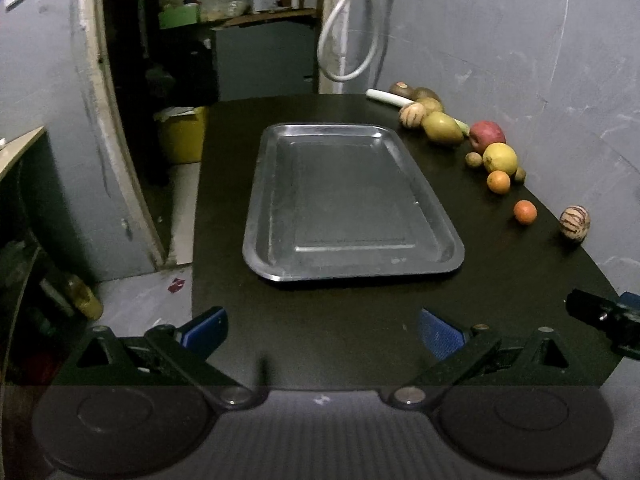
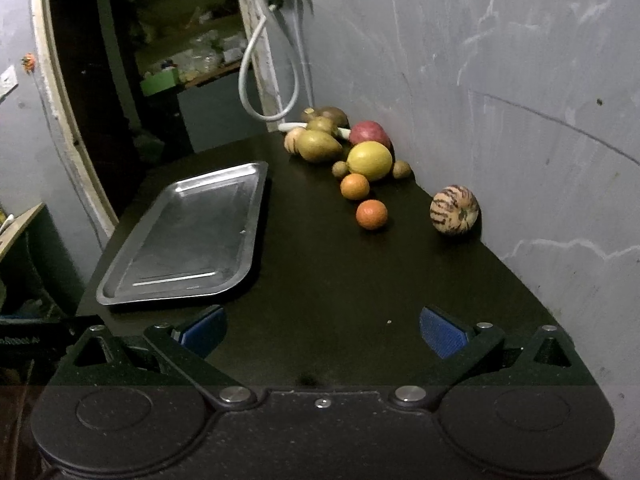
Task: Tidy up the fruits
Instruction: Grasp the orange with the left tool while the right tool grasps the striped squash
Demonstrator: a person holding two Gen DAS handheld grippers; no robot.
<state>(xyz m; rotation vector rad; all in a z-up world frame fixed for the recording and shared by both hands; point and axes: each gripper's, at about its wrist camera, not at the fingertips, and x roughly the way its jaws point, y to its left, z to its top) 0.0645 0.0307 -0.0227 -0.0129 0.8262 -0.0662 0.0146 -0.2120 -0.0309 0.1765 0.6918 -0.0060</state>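
Observation:
A bare metal tray [image 1: 280, 216] [image 2: 240, 224] lies in the middle of the dark table [image 1: 360, 340]. Fruits line the wall to its right: a striped melon [image 1: 575, 218] [image 2: 454, 209], two small oranges [image 1: 525, 211] [image 2: 371, 214], a yellow lemon [image 1: 500, 158] [image 2: 369, 160], a red apple [image 1: 486, 135] [image 2: 369, 132], a green mango [image 1: 442, 128] [image 2: 319, 145] and small brown fruits. My left gripper [image 1: 322, 332] hovers open over the table's near edge, in front of the tray. My right gripper [image 2: 322, 330] is open too, right of the tray, nothing between its blue pads [image 2: 442, 332].
A grey wall [image 2: 520, 100] runs close behind the fruits. A white hose [image 1: 344, 40] hangs at the far corner. Left of the table is a doorway with a yellow bin [image 1: 182, 132] on the floor. The right gripper's body [image 1: 604, 320] shows at the left wrist view's right edge.

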